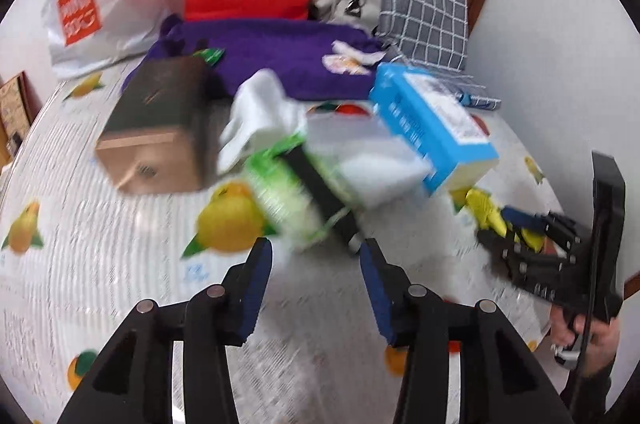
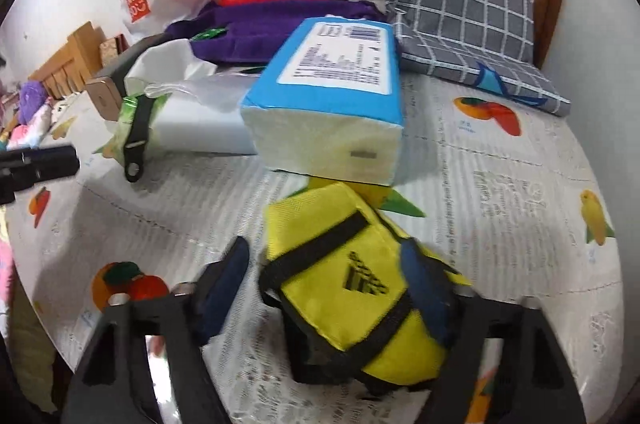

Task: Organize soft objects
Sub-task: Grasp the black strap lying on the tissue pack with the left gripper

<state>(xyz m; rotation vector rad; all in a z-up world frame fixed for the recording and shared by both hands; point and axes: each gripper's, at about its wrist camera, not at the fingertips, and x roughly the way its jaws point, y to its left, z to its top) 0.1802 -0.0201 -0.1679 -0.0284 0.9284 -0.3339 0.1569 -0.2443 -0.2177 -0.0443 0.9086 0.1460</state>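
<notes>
Pointing steeply down at the desk (image 1: 100, 244), which is covered by a white fruit-printed cloth, the left hand-held gripper (image 1: 316, 264) hangs with its blue-padded jaws spread and nothing between them; just beyond its tips lies a green-and-white soft packet (image 1: 280, 191) crossed by a black strap, blurred in this view. The right hand-held gripper (image 2: 328, 272) also tilts steeply down, its jaws straddling a yellow fabric pouch with black straps (image 2: 352, 284). The right pad presses the pouch's side, while the left pad stands apart from it. The pouch rests on the desk, just in front of a blue-and-white tissue pack (image 2: 332, 95). In the left wrist view, a person's hand (image 1: 588, 336) grips the right tool's handle at the frame's edge.
</notes>
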